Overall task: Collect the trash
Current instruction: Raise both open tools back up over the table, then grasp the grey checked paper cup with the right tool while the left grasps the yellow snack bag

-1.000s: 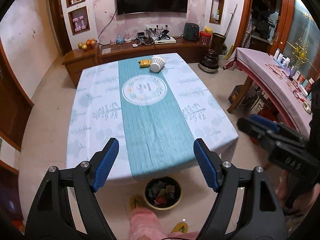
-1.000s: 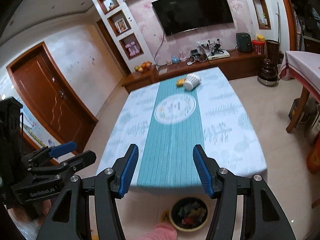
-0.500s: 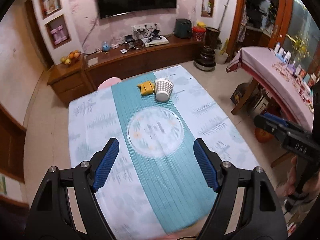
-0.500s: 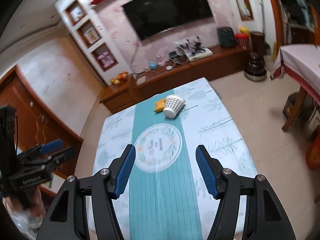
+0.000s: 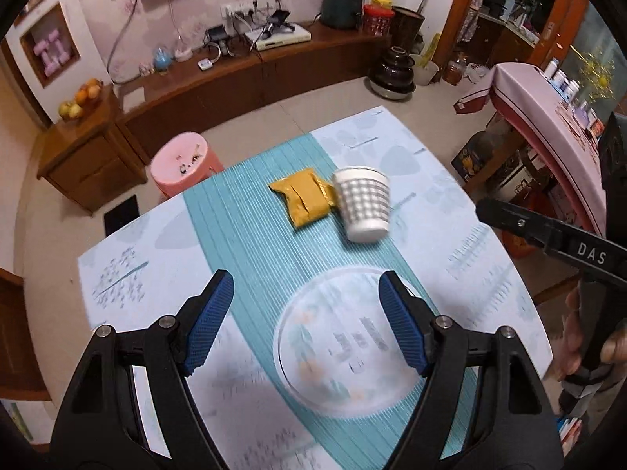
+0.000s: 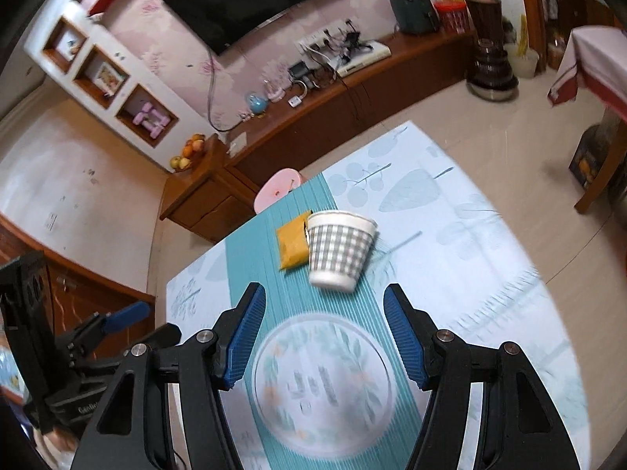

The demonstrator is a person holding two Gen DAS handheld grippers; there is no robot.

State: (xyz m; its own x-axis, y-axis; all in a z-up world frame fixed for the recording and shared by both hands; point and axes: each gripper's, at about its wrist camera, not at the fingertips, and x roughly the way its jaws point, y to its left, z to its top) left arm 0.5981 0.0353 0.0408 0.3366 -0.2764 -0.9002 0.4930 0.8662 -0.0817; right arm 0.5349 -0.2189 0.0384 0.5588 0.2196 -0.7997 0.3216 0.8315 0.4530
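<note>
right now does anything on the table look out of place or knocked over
Yes: the white checked paper cup lies tipped on its side at the table's far end, touching a crumpled yellow wrapper. Nothing looks spilled.

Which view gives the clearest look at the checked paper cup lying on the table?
The right wrist view: the checked paper cup sits near centre, sharp, its grid pattern and rim clear, ahead of the open right tool. The left wrist view shows the same cup blurred and off to the right beside the yellow packet.

Both wrist views look down along their fingers over the table; sharing its far end (cup, packet).
</note>
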